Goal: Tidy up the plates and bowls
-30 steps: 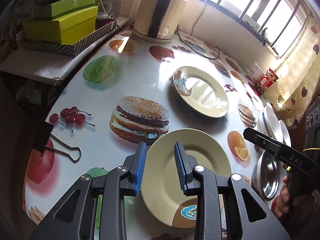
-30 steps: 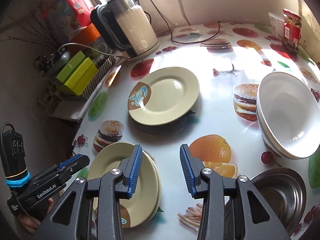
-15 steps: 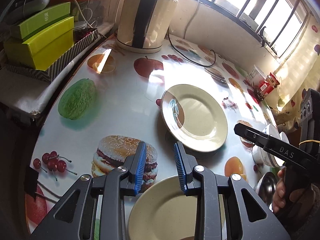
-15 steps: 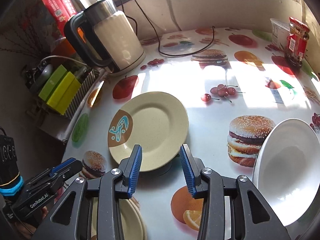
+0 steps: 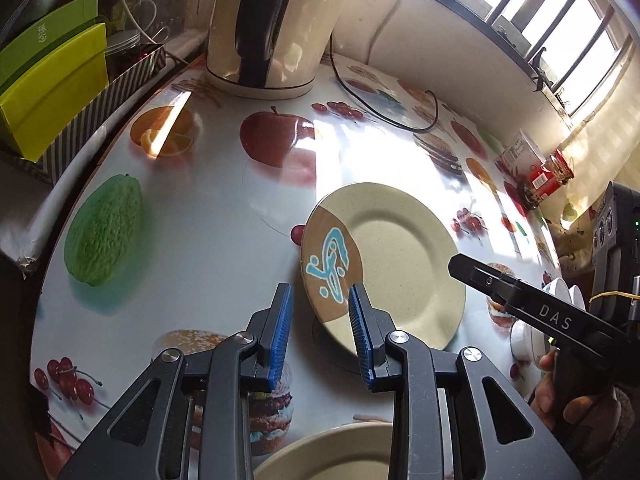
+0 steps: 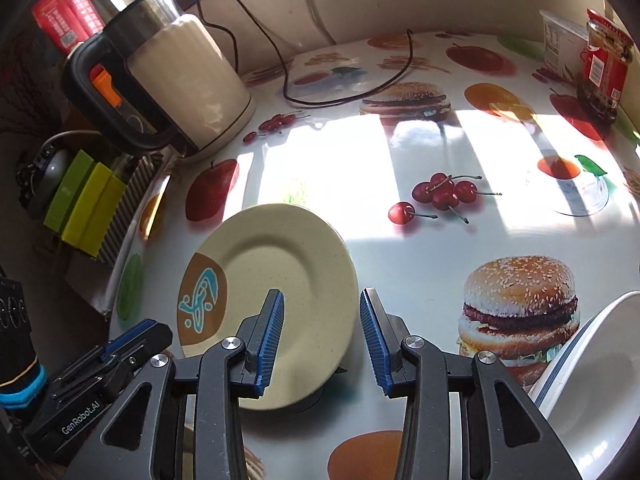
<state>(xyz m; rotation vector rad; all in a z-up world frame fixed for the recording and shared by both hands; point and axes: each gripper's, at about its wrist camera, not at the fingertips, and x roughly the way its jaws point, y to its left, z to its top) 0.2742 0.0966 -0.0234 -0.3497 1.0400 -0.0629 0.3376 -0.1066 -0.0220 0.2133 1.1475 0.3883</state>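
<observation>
1. Left wrist view: left gripper (image 5: 320, 334) with blue ribbed fingers (image 5: 279, 340) spread, nothing between them; it hovers over the glossy bench with fruit-and-burger print (image 5: 192, 216).
2. Same view: cream round plate with a brown patch and blue motif (image 5: 384, 264) sits just ahead of the fingertips, its near edge lifted clear of the bench, so it seems propped on something dark beneath; what that is, cannot tell.
3. Same view: rim of a second cream plate (image 5: 332, 454) shows at the bottom edge, under the gripper body; cream electric kettle with black handle (image 5: 272, 24) stands at the far side, its black cord (image 5: 384, 116) trailing across the bench; lime-green boxes (image 5: 52, 92) in a striped tray at left.
4. Same view: right gripper (image 5: 456, 266) comes in from the right, black, marked DAS, tip over the plate's right rim; its finger gap is not readable here; a hand (image 5: 576, 404) grips its handle; stacked white bowls (image 5: 560, 292) partly hidden behind it.
5. Right wrist view: right gripper (image 6: 322, 338) has its blue fingers (image 6: 272, 340) spread wide and empty; the plate's right edge lies between and below them, no contact seen.
6. Same view: the motif plate (image 6: 280, 280) sits left of centre, tilted; white bowl stack (image 6: 600, 380) at the lower right edge; the kettle (image 6: 180, 80) at far left; red-labelled jar (image 6: 604, 68) at far right; left gripper (image 6: 160, 330) enters at lower left, beside the plate's brown patch.
</observation>
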